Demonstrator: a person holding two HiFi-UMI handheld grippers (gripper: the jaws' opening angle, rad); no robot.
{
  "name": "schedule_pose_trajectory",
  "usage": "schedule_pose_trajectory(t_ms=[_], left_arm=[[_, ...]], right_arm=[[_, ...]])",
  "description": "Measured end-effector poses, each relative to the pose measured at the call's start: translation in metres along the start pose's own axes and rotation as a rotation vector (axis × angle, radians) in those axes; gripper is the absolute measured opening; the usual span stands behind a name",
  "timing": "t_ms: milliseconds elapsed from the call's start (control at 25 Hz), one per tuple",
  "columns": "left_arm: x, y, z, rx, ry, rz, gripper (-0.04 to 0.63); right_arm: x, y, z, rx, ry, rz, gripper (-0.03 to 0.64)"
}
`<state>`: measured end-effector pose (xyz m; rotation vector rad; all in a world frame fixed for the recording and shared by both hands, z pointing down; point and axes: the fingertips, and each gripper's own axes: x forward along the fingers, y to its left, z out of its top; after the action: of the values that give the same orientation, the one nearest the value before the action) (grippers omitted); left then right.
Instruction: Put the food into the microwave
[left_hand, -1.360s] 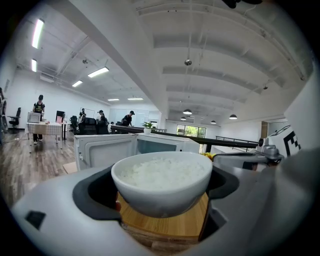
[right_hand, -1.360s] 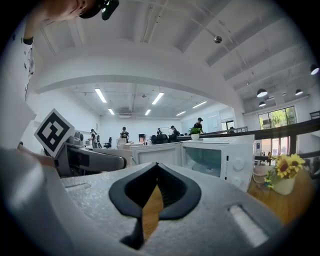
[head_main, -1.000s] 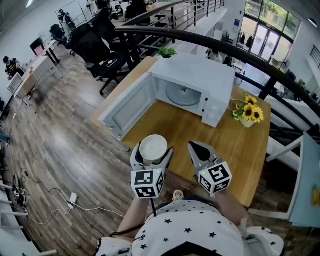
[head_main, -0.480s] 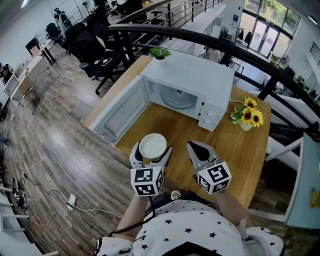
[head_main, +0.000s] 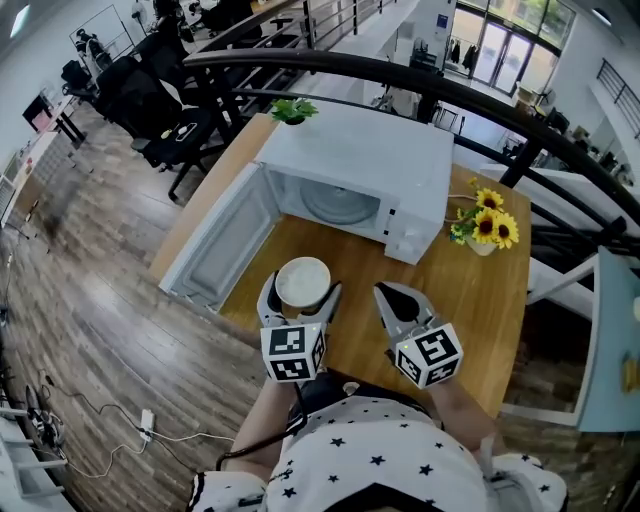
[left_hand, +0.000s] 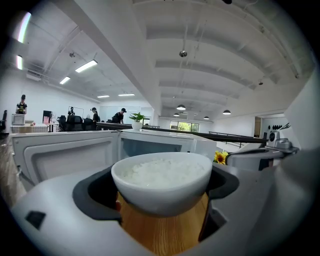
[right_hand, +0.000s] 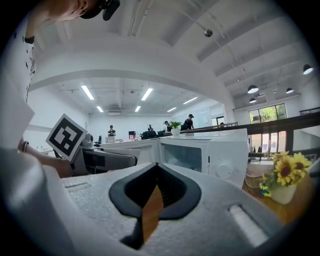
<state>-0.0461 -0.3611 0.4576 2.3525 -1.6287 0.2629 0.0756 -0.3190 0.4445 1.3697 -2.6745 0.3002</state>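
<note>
bowl of rice held in front of the open microwave

i have the left gripper (head_main: 302, 292) clamped on the white bowl (left_hand: 161, 192), one jaw on each side of its wall. it hangs over the wooden surface (head_main: 480, 300), in front of the microwave (head_main: 372, 160) and apart from it. the microwave's door (head_main: 215, 240) stands wide open and its glass turntable (head_main: 340, 203) is bare.

i judge this to be the carry step: the bowl is lifted but not yet inside. the next move calls for going forward and level through the mouth, clear of the door, and setting the bowl on the turntable before letting go.

the right gripper (right_hand: 155, 167) is pressed together on nothing, idle in front of the microwave's control side.

the left gripper view shows the rice (left_hand: 162, 172) heaped in the bowl. only the head view shows the gap left to the mouth.
</note>
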Motion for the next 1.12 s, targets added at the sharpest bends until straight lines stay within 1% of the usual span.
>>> schedule_pose_trajectory(t_ms=[240,640,1120], left_arm=[[0.038,0.011,0.0,0.036,0.027,-0.077,0.514],[0.106,0.026,-0.004,0.081,0.075,-0.164,0.514],[0.159,0.038,-0.007,0.134,0.12,-0.259,0.514]], right_arm=[[0.027,-0.014,0.002,0.021,0.002,-0.066,0.006],[0.064,-0.045,-0.002,0.058,0.014,-0.162,0.006],[0.094,-0.06,-0.009,0.096,0.035,-0.255,0.006]])
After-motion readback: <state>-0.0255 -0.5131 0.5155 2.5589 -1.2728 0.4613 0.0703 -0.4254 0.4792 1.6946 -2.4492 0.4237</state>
